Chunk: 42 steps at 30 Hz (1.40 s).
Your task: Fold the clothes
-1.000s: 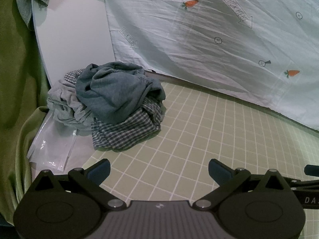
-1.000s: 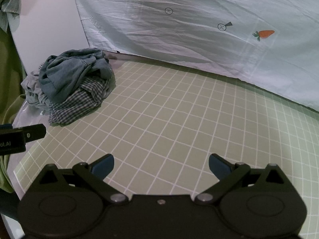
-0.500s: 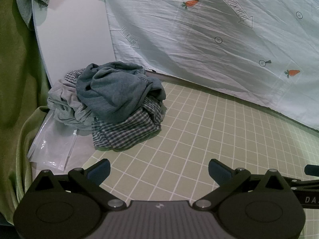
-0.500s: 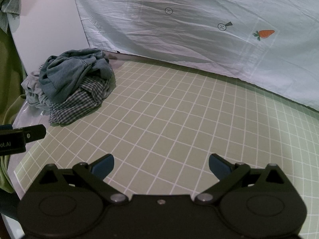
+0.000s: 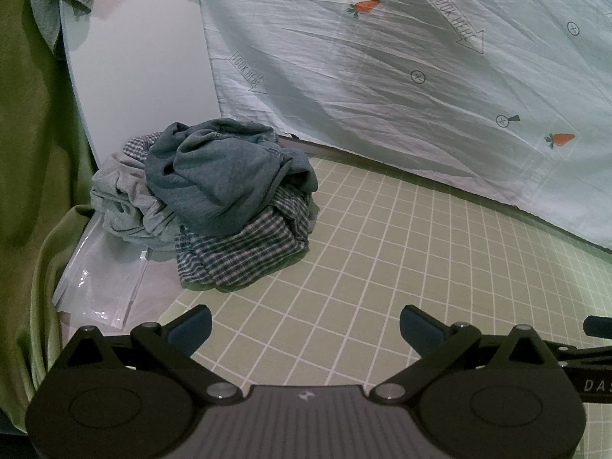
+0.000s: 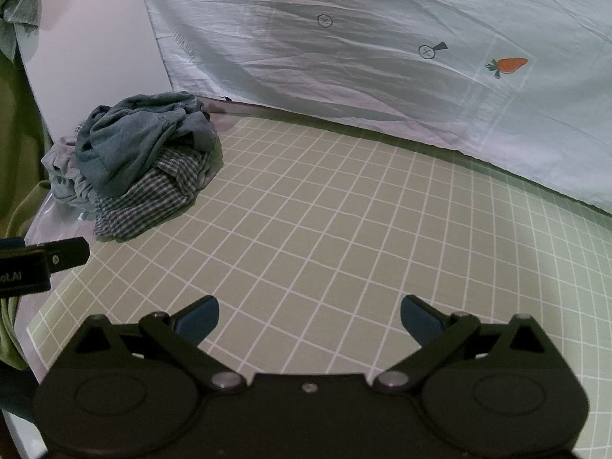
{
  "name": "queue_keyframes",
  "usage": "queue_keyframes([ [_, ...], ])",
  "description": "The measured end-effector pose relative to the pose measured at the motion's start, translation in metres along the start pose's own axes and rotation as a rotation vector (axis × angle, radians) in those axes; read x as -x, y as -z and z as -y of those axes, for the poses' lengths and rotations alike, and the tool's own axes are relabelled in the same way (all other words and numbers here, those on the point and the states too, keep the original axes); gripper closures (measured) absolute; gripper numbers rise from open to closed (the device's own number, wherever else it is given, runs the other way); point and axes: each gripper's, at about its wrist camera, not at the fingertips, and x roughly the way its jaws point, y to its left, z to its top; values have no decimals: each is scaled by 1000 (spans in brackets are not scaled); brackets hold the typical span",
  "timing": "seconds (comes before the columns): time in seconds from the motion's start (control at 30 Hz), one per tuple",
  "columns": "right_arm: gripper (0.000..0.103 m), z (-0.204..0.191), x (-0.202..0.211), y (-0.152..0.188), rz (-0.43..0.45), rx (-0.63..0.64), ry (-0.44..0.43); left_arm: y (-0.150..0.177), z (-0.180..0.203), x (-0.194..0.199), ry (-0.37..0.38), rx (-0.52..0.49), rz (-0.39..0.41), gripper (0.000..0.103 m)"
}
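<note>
The pile of clothes [image 5: 214, 199] sits bunched up at the far left corner of the green mat [image 5: 382, 267]. A blue shirt [image 5: 222, 176] is on top, a checked shirt [image 5: 244, 248] is under it, and a grey one [image 5: 122, 199] is behind. None of them is folded flat.

The left claw [image 5: 304, 325] is wide open and holds nothing. The pile is ahead of it and a bit to its left, quite near.

The right claw [image 6: 308, 319] is wide open and empty too. From it the pile is far off to the left, with lots of bare mat between.

So the left claw is the nearer one.
</note>
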Motion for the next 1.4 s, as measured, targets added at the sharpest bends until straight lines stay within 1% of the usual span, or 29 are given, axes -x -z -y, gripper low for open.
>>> queue_keyframes([
  [0.4, 1, -5, -2, -2, -11, 6, 5, 0, -2, -1, -22, 1, -1, 0],
  [0.53, 1, -4, -6, -4, -13, 15, -2, -1, -8, -4, -11, 23, -16, 0],
  [0.73, 1, -7, -14, -13, -15, 28, -11, -3, -16, -10, 6, 54, -51, 0],
  [1.0, 1, -19, -35, -35, -20, 36, -36, -15, -28, -28, -29, 61, -74, 0],
  [1.1, 1, -25, -48, -50, -22, 43, -51, -28, -45, -39, -59, 85, -60, 0],
  [1.2, 1, -32, -65, -71, -6, 63, -71, -53, -69, -53, -98, 103, -12, 1],
  [1.33, 5, -53, -94, -112, 36, 92, -93, -91, -105, -80, -153, 154, 37, 4],
  [1.4, 7, -65, -110, -134, 59, 95, -109, -112, -125, -100, -158, 189, 54, 6],
])
